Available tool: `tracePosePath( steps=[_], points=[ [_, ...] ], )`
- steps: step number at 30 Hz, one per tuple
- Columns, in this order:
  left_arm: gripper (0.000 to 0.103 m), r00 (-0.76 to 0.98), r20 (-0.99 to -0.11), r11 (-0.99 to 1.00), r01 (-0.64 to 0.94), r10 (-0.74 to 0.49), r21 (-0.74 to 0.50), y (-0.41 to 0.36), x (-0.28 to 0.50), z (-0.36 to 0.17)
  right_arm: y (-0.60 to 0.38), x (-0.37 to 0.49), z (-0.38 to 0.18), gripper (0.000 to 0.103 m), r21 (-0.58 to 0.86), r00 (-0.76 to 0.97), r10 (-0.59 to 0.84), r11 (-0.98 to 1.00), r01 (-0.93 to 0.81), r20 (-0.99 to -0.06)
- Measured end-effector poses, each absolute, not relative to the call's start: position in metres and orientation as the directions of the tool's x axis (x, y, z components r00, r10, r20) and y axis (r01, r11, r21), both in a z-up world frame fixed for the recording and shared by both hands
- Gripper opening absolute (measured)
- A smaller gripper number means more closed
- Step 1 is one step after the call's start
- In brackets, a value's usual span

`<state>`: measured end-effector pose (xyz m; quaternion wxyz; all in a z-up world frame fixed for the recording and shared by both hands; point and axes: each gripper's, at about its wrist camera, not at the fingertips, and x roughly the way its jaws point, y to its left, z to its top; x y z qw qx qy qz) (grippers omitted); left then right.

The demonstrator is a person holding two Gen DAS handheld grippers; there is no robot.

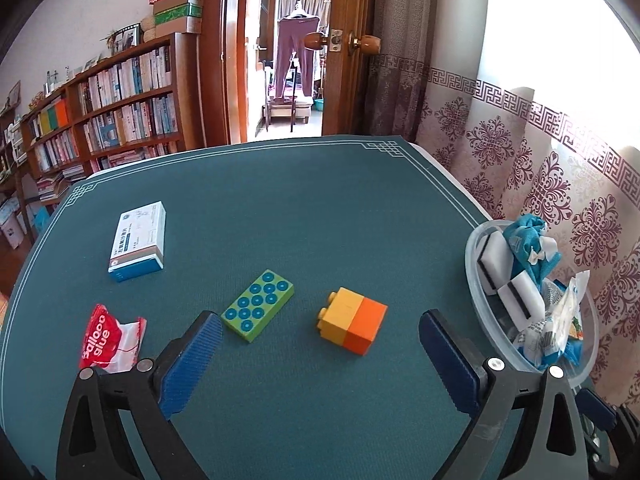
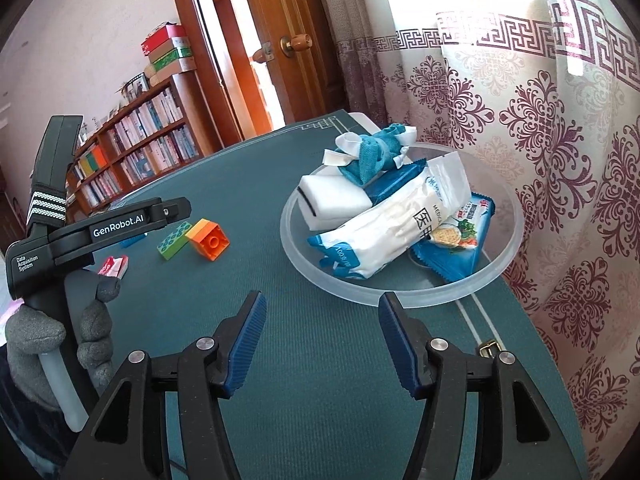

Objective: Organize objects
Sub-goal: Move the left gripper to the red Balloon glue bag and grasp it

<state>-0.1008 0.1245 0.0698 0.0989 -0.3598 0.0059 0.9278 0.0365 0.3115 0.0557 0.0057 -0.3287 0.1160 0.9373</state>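
My left gripper (image 1: 320, 324) stands wide open just above the teal mat, nothing between its pads. Just ahead of it lie a yellow-and-orange brick (image 1: 354, 320) and a green studded brick (image 1: 258, 305). Further left are a red glue packet (image 1: 106, 340) and a white-and-blue box (image 1: 138, 242). My right gripper (image 2: 320, 312) is open and empty, right in front of the clear plastic bowl (image 2: 504, 264). In the bowl lie a white sponge (image 2: 332, 198), a blue cloth (image 2: 376, 152), a long white medical pack (image 2: 400, 220) and a blue snack packet (image 2: 460, 248).
The left gripper's body and a grey-gloved hand (image 2: 36, 344) fill the left of the right wrist view. A patterned curtain (image 2: 560, 160) hangs close behind the bowl. A bookshelf (image 1: 100, 112) and an open wooden door (image 1: 348, 48) stand beyond the table's far edge.
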Motion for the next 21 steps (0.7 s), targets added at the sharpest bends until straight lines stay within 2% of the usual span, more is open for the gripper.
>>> tracePosePath(
  steps=[10, 21],
  points=[
    [0.102, -0.76, -0.65, -1.0, -0.027, 0.016, 0.007, 0.055, -0.101, 0.06, 0.281, 0.029, 0.051, 0.064, 0.204, -0.757, -0.114, -0.979, -0.026, -0.643],
    [0.102, -0.727, -0.685, -0.997, 0.071, -0.045, -0.01, 0.001, -0.111, 0.041, 0.257, 0.009, 0.043, 0.065, 0.202, -0.714, -0.154, -0.979, 0.017, -0.683]
  ],
)
